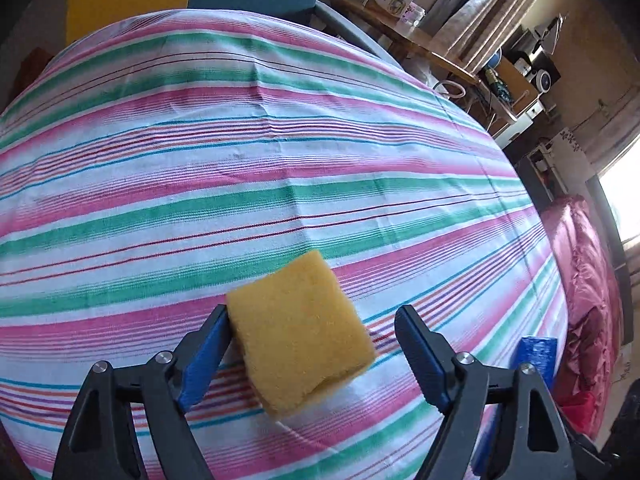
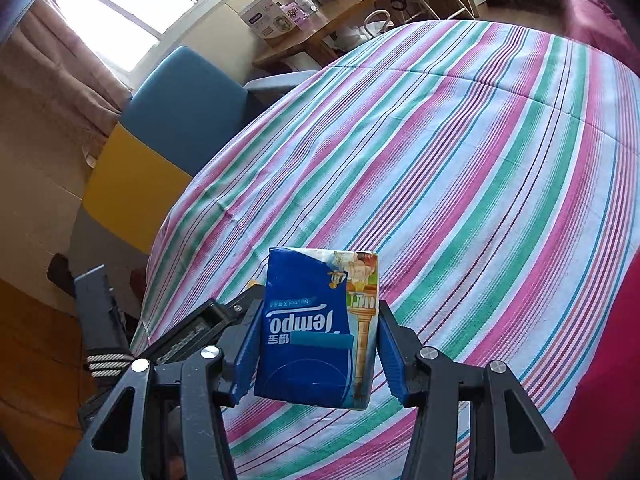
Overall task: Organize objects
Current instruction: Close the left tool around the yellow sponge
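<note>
resting only against one pad, the yellow foam sponge block point(image 1: 301, 332) sits between the left gripper's point(image 1: 310, 330) spread jaws above the striped cloth-covered table point(image 1: 280, 152) — it could tumble; the right gripper point(image 2: 318, 334) pinches a blue tempo tissue pack point(image 2: 316, 328) — slippery wrap.

Sponge point(image 1: 302, 332): underside hidden; contact with the cloth beneath cannot be told.
Tissue pack point(image 2: 318, 330): back face hidden.
Blue object point(image 1: 538, 354): partly hidden behind the right finger, unidentifiable.

I see a yellow foam sponge block point(image 1: 302, 332), a blue printed tissue packet point(image 2: 318, 330), and a pink-green-white striped cotton tablecloth point(image 1: 240, 184).
</note>
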The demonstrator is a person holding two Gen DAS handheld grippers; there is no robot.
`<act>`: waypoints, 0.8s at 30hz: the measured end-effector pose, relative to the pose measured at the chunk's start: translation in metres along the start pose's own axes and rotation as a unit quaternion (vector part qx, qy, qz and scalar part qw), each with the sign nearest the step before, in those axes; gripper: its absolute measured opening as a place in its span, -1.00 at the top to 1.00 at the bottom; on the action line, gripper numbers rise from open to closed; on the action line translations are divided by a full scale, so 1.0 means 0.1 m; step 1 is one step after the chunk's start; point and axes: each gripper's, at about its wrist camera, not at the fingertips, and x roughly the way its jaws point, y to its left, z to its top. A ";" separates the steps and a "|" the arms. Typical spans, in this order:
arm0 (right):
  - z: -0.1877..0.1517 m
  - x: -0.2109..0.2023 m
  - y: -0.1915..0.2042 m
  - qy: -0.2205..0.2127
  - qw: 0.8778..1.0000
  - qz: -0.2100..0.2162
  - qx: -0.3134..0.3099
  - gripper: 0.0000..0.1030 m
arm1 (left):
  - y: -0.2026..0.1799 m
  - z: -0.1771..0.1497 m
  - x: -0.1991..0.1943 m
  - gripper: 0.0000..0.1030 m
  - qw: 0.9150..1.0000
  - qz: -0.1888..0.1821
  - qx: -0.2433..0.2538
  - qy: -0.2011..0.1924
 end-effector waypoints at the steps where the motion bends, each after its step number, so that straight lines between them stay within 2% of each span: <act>1: 0.00 0.01 0.00 0.002 1.000 0.000 0.000 -0.04 | -0.01 -0.02 0.07 -0.56 1.000 0.017 0.014 0.011; 2: 0.00 0.02 0.01 0.004 1.000 0.000 -0.002 -0.04 | 0.02 -0.05 0.10 -0.43 1.000 0.019 0.019 0.013; 3: -0.01 0.02 0.01 0.006 1.000 0.001 -0.005 -0.04 | 0.04 -0.09 0.06 -0.37 0.999 0.018 0.030 0.000; 4: -0.02 0.03 0.02 0.008 1.000 0.002 -0.009 -0.04 | 0.06 -0.13 0.04 -0.16 0.999 0.025 0.043 -0.002; 7: -0.04 0.05 0.05 0.016 1.000 0.001 -0.020 -0.04 | 0.14 -0.23 -0.06 0.01 0.998 0.028 0.057 -0.001; 11: -0.06 0.11 0.10 0.030 0.999 -0.009 -0.035 -0.04 | 0.29 -0.46 -0.25 0.02 0.998 0.037 0.056 -0.014; 18: -0.21 0.33 0.26 0.086 0.990 -0.037 -0.104 -0.04 | 0.42 -1.20 -0.64 0.02 0.991 0.065 0.106 -0.039; 24: -0.41 0.53 0.43 0.131 0.971 -0.075 -0.183 -0.05 | 0.47 -1.61 -0.87 -0.06 0.990 0.035 0.134 -0.032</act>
